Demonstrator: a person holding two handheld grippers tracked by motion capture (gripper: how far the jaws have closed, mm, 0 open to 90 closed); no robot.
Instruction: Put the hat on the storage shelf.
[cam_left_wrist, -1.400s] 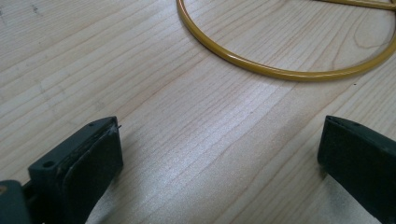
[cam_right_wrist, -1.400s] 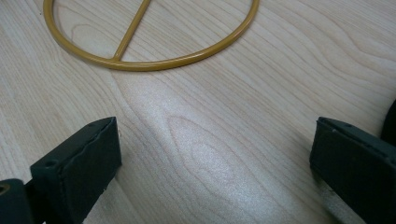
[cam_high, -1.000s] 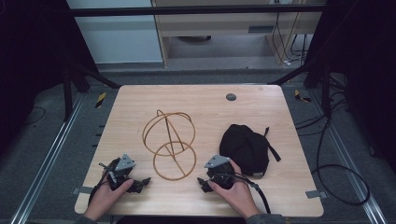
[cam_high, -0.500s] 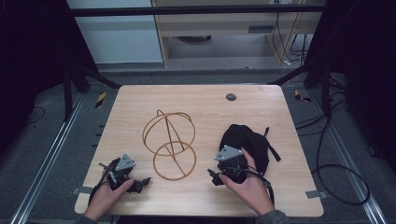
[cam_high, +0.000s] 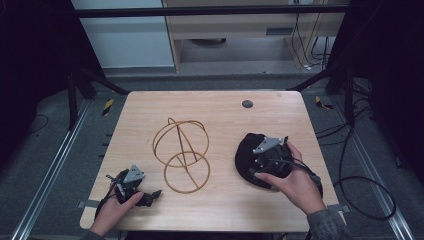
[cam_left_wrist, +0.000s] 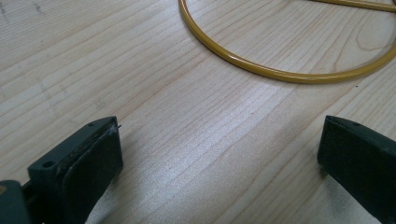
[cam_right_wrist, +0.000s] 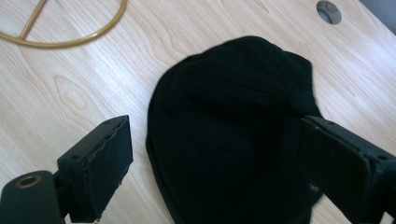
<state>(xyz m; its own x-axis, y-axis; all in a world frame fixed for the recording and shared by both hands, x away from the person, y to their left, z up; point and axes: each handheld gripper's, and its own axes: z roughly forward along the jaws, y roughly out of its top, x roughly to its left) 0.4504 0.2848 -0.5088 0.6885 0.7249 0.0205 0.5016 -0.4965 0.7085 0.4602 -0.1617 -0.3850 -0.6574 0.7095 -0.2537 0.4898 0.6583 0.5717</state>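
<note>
A person at a wooden table (cam_high: 215, 107) brings the right tongs (cam_high: 257, 162) over a black cap (cam_high: 246, 155), which lies at about four o'clock on the tabletop, well to the right of a gold wire stand (cam_high: 181, 155) at the centre. The stand's rings rise from a flat hoop resting on the wood; nothing hangs on it.

Seen along the right tongs (cam_right_wrist: 215, 172), the two black jaws stand wide, one on each side of the cap's (cam_right_wrist: 233, 126) crown, with no pad pressing the cloth. They have just been opening, and the cap lies loose between them rather than gripped. A grey plug (cam_right_wrist: 328, 11) in the table shows beyond the cap at one o'clock in that view.

The left tongs (cam_high: 145, 192) rest at seven o'clock on the table, jaws also wide and empty over bare wood, with the hoop (cam_left_wrist: 280, 65) of the stand just ahead of them.

The step in hand looks like the reach for the cap, most likely so it can be set on the stand. The next move calls for lowering the right tongs until the pads straddle a fold of the soft crown, then closing firmly enough to pinch cloth without letting it slip as it lifts.
</note>
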